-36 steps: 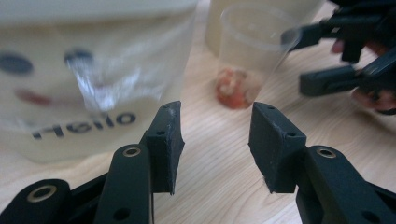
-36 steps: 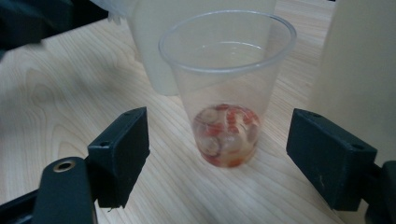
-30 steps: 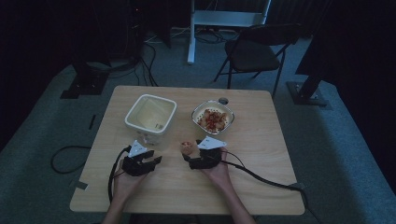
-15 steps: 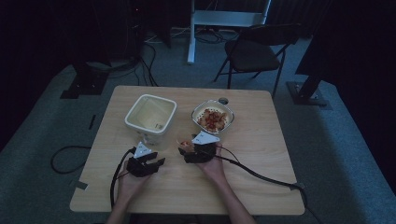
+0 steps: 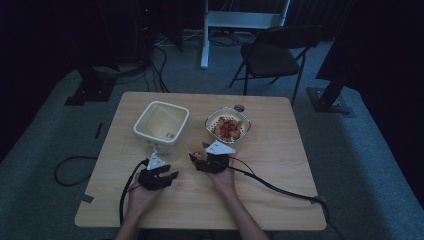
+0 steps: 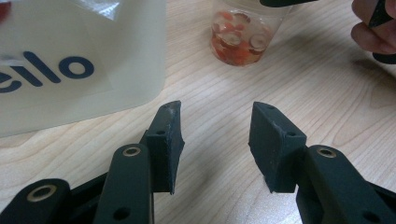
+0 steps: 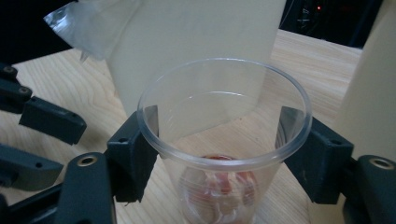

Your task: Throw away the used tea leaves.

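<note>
Clear plastic cup (image 7: 224, 140), holding red and pale pieces at its bottom, sits between the jaws of the right claw (image 5: 200, 156) just left of centre in the high view; in the right gripper view both pads press its wall below the rim, so that claw is clenched on it.

Light wooden surface (image 5: 280, 150) spans the middle of the high view. A black folding chair (image 5: 272, 52) stands on the grey carpet behind it, at upper centre.

Square cream plastic tub (image 5: 161, 125) stands left of centre on the surface; in the left gripper view its wall at upper left carries blue lettering, with the cup at upper centre beyond it. A white bowl of red and tan food (image 5: 228, 126) stands right of the tub, slightly apart from it.

Left claw (image 5: 159, 178) lies lower left of centre, in the person's left hand (image 5: 142, 196); its jaws stand released, apart with bare wood between them. The right hand (image 5: 222, 175) holds the other claw.

Compared with a second ago, the right claw and cup have slid leftward, from below the bowl toward the tub's near corner. The left claw has dropped slightly toward the frame's bottom.
</note>
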The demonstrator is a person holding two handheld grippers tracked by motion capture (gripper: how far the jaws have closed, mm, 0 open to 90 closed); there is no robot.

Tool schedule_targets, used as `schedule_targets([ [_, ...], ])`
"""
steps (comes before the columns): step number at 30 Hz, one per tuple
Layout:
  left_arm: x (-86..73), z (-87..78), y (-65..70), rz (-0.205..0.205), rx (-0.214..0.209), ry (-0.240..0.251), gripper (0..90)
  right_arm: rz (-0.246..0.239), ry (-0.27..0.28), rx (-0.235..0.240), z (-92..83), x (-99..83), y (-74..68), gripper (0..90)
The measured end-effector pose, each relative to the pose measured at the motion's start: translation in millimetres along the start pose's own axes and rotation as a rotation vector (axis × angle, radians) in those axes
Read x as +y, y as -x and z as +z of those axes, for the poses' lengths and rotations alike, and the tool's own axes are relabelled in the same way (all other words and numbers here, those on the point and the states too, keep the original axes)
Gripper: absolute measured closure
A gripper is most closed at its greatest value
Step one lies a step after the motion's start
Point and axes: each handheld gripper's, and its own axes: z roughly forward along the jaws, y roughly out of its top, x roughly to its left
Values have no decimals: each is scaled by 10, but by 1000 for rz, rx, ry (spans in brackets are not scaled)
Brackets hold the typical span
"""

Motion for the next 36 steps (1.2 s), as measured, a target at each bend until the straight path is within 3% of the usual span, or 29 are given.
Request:
schedule_targets([
  [9,-2,-4,5,0,-3,0,552,-67,-36,46,-140,-4,-119,291],
  [19,-9,21,13,7,0,-13,552,8,-1,112,-22,-15,-43,260],
  [24,-13,29,23,13,1,-18,552,31,3,124,0,-24,-28,297],
  [30,-18,31,18,10,1,-16,552,11,-2,121,-155,-2,-106,318],
  [36,-24,80,36,19,5,-29,552,34,40,111,-484,86,-24,325],
])
